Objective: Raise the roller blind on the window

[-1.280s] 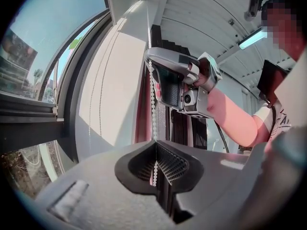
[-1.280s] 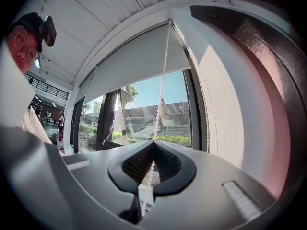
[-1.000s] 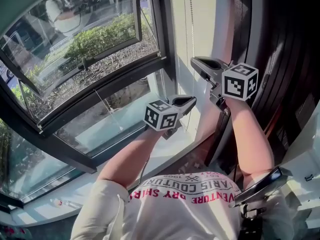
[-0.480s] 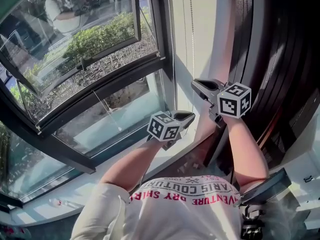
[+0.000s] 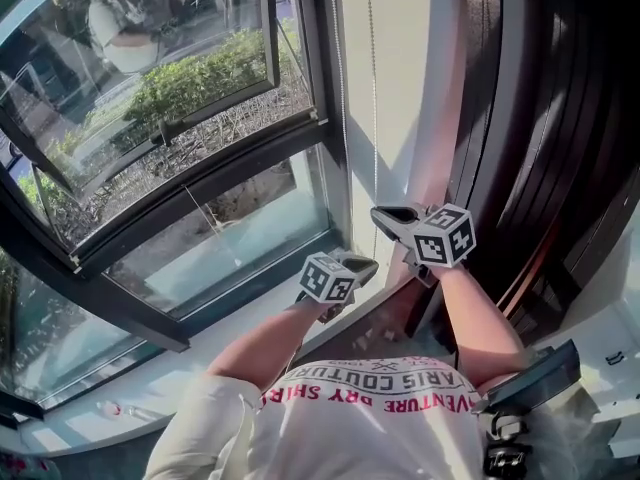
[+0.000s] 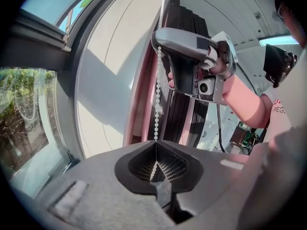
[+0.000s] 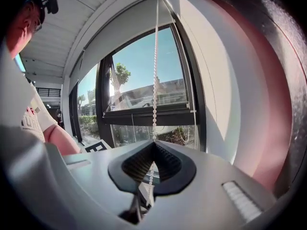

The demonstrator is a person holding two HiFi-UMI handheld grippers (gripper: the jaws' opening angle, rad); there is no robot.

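A white bead chain [image 5: 373, 118] hangs down the wall beside the window. My right gripper [image 5: 381, 214] is shut on it, the higher of the two. Lower and to the left, my left gripper [image 5: 364, 265] is also shut on the bead chain. In the left gripper view the chain [image 6: 157, 95] drops from the right gripper [image 6: 159, 38] into my left gripper [image 6: 156, 146]. In the right gripper view the chain [image 7: 155, 75] rises from my right gripper [image 7: 153, 145] toward the grey roller blind [image 7: 122, 37], which covers only the top of the window.
A dark window frame [image 5: 215, 173] and a pale sill [image 5: 290, 318] lie to the left. A pink wall strip [image 5: 442, 108] and dark slatted panels [image 5: 560, 138] stand at the right. A dark flat device [image 5: 525, 373] juts out near the person's right side.
Both grippers have come down along the wall with the chain held; the right one dropped further and now sits just above the left.
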